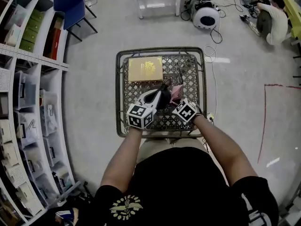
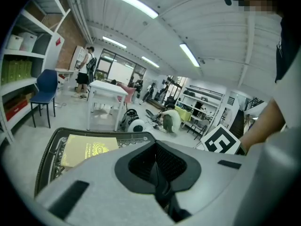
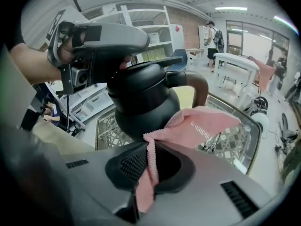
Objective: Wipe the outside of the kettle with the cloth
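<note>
A black kettle with a brown handle stands on the metal lattice table, near its middle. My left gripper lies shut over the kettle's lid. In the left gripper view the jaws are together and the kettle is hidden beneath them. My right gripper is shut on a pink cloth. The cloth's free end lies against the kettle's lower side, just under the handle. In the head view the cloth shows right of the kettle.
A yellow book lies at the table's far left. Thin black wire pieces lie beside it. Shelves line the left wall. A blue chair, a white round machine and a crouching person are farther off.
</note>
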A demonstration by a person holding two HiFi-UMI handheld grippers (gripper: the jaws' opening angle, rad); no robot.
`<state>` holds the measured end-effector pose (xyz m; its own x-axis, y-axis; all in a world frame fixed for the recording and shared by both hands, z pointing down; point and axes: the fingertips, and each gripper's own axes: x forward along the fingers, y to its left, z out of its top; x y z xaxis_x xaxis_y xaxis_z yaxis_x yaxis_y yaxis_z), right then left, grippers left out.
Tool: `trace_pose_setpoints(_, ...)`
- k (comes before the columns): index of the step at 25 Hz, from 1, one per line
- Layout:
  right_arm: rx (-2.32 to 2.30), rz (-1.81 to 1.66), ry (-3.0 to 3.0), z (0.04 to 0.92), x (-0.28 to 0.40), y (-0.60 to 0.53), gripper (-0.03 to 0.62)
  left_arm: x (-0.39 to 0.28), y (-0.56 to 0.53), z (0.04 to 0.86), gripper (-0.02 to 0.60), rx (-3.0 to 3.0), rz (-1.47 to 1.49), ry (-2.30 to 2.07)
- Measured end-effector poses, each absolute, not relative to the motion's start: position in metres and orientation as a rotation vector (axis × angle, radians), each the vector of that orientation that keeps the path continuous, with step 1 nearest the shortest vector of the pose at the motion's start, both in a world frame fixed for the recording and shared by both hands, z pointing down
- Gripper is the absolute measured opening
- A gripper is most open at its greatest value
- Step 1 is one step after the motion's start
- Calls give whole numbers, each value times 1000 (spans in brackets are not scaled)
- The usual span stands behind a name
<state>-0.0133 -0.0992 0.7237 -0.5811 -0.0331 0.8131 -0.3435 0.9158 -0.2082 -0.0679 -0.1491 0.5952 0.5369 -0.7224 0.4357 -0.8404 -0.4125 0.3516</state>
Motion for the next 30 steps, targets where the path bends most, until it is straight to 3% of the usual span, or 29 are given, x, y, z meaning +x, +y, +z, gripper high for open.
trace_pose_setpoints(12,309,380,-2173,724,-20,-155,26,-75,-151,591,6,2281,280,-1365)
trace_pose_setpoints(30,287,453,-2208,730,-69,-44,26,-63,-144,597,6,2395,384,-1036)
